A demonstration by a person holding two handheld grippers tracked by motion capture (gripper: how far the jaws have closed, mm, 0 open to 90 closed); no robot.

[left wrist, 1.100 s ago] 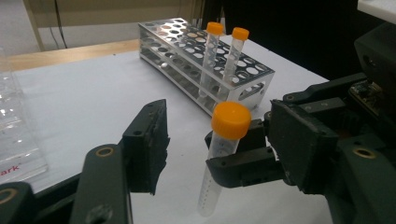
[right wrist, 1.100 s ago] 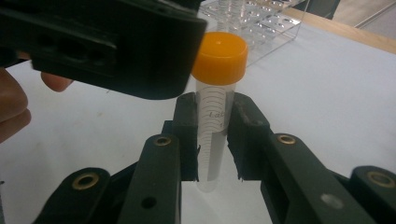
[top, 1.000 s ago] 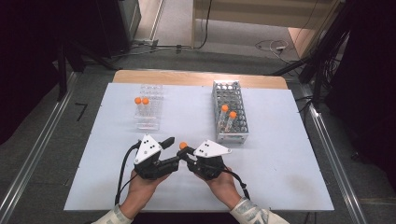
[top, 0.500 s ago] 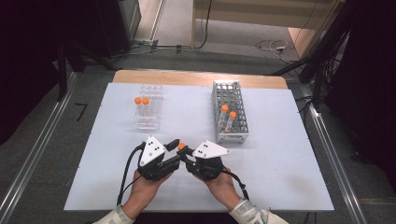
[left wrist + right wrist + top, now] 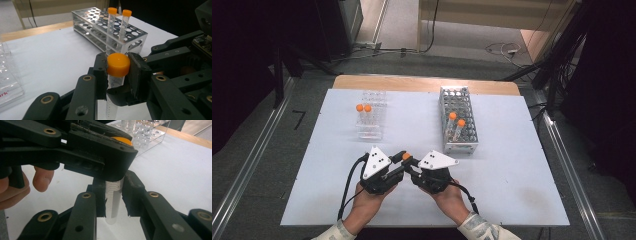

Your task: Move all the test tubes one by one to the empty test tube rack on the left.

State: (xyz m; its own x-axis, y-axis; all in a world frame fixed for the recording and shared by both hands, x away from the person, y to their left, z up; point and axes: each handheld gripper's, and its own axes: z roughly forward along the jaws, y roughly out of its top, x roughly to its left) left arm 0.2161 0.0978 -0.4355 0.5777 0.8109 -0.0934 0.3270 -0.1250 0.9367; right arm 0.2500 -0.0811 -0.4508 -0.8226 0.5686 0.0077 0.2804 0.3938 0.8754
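A clear tube with an orange cap [image 5: 406, 156] stands upright between both grippers, near the table's front middle. My left gripper [image 5: 401, 158] is shut on the cap [image 5: 118, 64], its pads pressing both sides; its jaws have just been closing. My right gripper [image 5: 410, 164] has the tube's clear body [image 5: 113, 202] between its jaws, lower down. These jaws have just been opening, and a thin gap shows beside the right pad [image 5: 130, 195]. In the right gripper view the left gripper's black jaw [image 5: 100, 150] crosses above the tube.
A metal rack [image 5: 464, 142] with two orange-capped tubes [image 5: 452, 116] stands behind and to the right. A clear plastic rack [image 5: 371, 131] with two capped tubes [image 5: 363, 108] stands at the back left. The white sheet [image 5: 512, 165] covers the table.
The left gripper's jaws have closed on the orange cap of the tube in the right gripper. Both hands have stayed where they were.
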